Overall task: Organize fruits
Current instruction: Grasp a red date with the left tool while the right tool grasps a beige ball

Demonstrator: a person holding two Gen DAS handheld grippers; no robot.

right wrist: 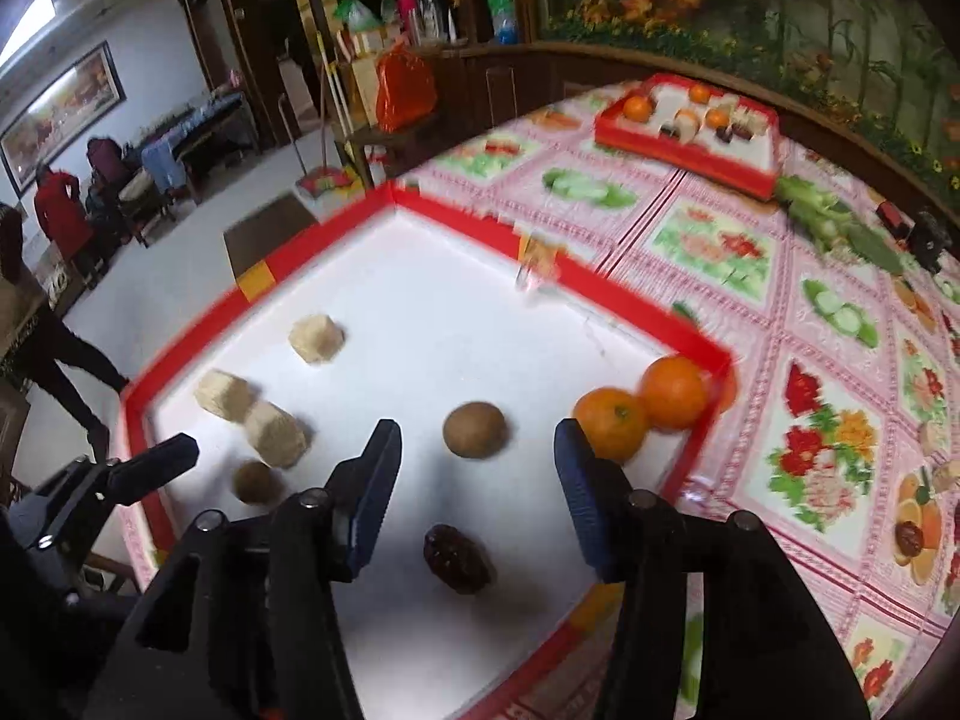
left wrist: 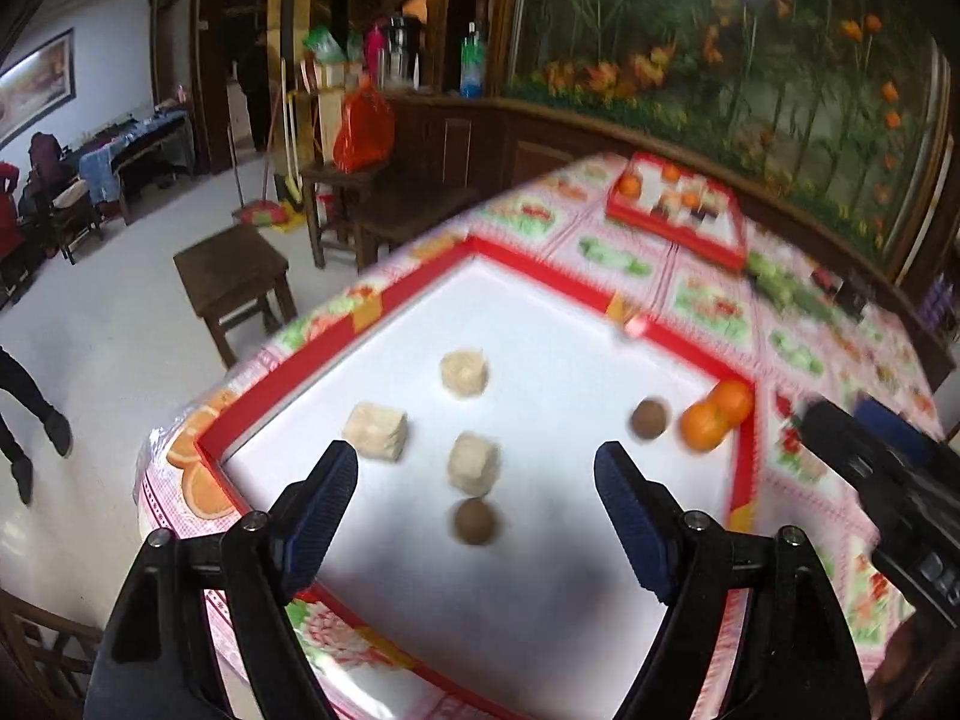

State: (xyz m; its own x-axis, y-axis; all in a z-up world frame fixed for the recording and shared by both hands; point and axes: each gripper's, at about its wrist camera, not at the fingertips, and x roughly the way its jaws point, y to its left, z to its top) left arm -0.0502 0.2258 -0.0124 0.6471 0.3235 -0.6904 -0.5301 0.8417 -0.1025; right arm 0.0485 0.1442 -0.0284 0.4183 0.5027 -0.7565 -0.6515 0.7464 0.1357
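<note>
A red-rimmed white tray point(left wrist: 666, 330) point(right wrist: 600, 282) holds loose items. Two oranges point(left wrist: 714, 414) point(right wrist: 642, 408) sit in its right corner. Two brown kiwis point(left wrist: 476, 521) point(right wrist: 474, 429) lie in it, and a dark date point(right wrist: 457, 558) near the front. Three beige puffed cakes point(left wrist: 474, 462) point(right wrist: 273, 432) lie at the left. My left gripper point(left wrist: 477, 474) is open above the tray, a cake and a kiwi between its fingers. My right gripper point(right wrist: 477, 450) is open, a kiwi just ahead of it.
A second red tray point(left wrist: 678, 204) point(right wrist: 690, 132) with sorted oranges and dark fruits stands at the table's far side. The floral tablecloth point(right wrist: 810, 360) covers the table. A wooden stool point(left wrist: 234, 276) and people stand on the floor left.
</note>
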